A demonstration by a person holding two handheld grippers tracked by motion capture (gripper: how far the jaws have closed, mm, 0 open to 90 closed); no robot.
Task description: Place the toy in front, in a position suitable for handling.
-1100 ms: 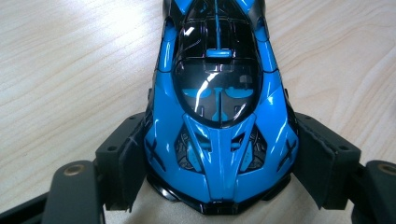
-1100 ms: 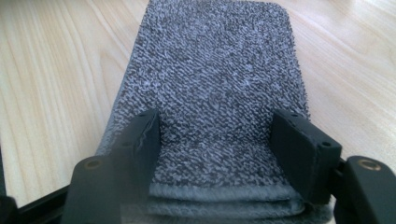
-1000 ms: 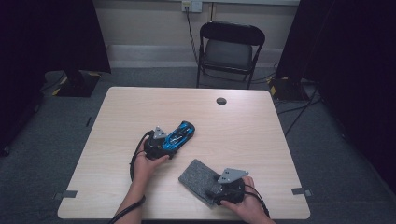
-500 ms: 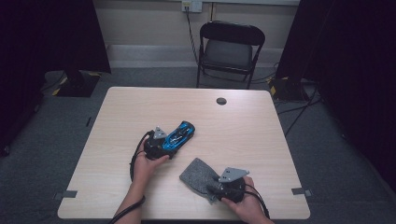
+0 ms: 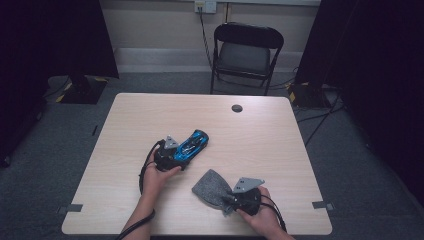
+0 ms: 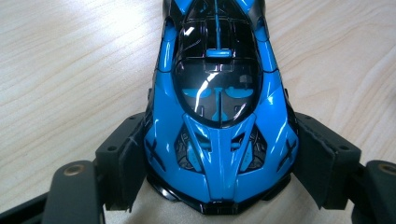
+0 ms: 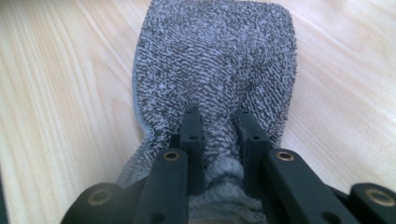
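Gripping blue toy car (image 6: pixel 219 116) by its flanks, left claw (image 5: pixel 172 156); right claw (image 7: pixel 219 135) just clamped on grey cloth (image 5: pixel 212 186). Car up-left of cloth, long axis slanting away, desk (image 5: pixel 280 135) gap between.

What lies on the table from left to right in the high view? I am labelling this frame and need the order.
Left gripper → blue toy car → grey cloth → right gripper. The black round cap farther back overlaps these sideways, so it is left out.
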